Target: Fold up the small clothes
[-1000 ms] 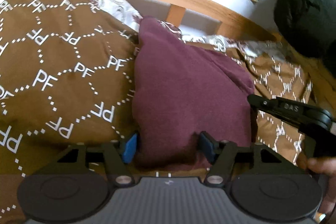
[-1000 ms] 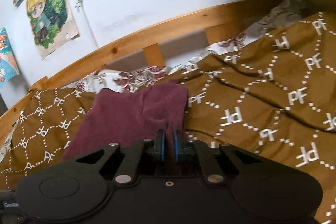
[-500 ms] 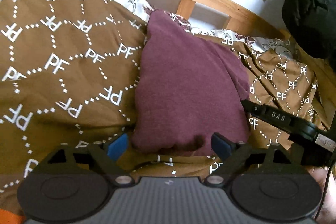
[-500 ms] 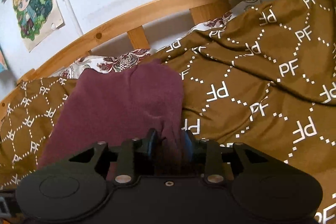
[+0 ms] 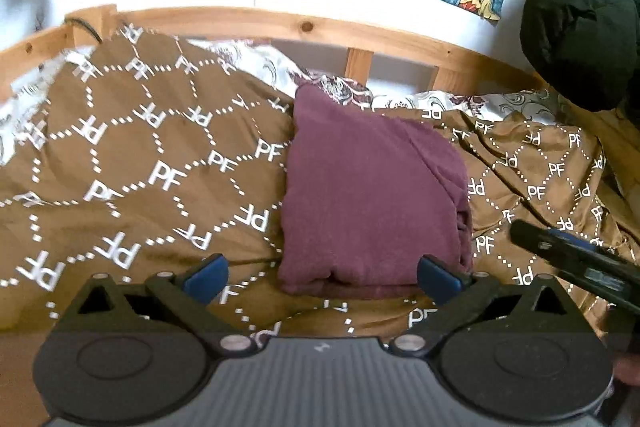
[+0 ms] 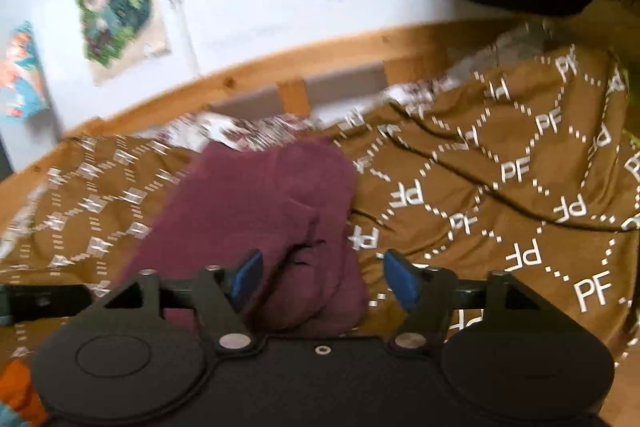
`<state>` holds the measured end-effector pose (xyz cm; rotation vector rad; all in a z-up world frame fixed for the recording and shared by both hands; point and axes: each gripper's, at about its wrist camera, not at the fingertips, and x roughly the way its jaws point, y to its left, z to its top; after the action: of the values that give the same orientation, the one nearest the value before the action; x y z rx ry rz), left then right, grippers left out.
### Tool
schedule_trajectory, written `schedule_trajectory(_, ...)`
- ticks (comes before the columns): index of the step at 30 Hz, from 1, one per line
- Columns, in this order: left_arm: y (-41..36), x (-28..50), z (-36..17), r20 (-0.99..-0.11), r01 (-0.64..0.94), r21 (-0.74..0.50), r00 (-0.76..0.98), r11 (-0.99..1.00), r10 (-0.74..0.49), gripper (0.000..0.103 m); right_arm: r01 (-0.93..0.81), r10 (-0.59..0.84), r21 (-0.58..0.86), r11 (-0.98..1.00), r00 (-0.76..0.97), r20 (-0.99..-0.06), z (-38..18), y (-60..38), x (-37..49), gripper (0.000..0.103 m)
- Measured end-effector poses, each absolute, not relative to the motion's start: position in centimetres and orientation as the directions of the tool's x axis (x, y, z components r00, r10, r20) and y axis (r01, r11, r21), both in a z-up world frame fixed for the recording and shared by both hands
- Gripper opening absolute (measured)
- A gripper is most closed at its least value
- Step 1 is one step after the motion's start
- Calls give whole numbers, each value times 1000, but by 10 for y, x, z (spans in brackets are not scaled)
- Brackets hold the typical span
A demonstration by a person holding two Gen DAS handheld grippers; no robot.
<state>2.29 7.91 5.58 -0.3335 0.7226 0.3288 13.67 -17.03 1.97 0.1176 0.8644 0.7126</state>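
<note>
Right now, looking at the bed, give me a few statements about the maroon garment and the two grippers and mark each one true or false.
1. The maroon garment lies folded on the brown bedspread. True.
2. The right gripper is clamped on the garment. False: its jaws have just been opening, and the pads stand clear of the cloth lying between them.
3. The left gripper is open and holds nothing. True.
4. The garment hangs over the wooden bed rail. False: it rests on the bedspread, in front of the rail.
5. The bedspread is plain. False: it has white PF lettering in a dotted lattice.
</note>
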Motion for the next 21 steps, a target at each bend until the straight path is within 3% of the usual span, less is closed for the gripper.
schedule_trajectory(2, 76, 14, 60, -673, -403, -167, 713, 900, 194, 102, -557, 658, 388, 734, 445, -607, 36, -182, 123, 89)
schedule_trajectory(5, 73, -2, 64, -652, -415, -162, 726, 895, 218, 102, -609, 703, 383, 694, 460, -542, 59, -195, 104, 101)
schedule_trajectory(9, 72, -19, 65, -645, -428, -175, 730, 887, 225, 102, -645, 735, 380, 663, 463, -496, 81, -210, 85, 102)
schedule_trajectory(21, 71, -45, 53, -640, -409, -128, 730, 904, 239, 102, -596, 692, 378, 708, 479, -540, 79, -230, 63, 102)
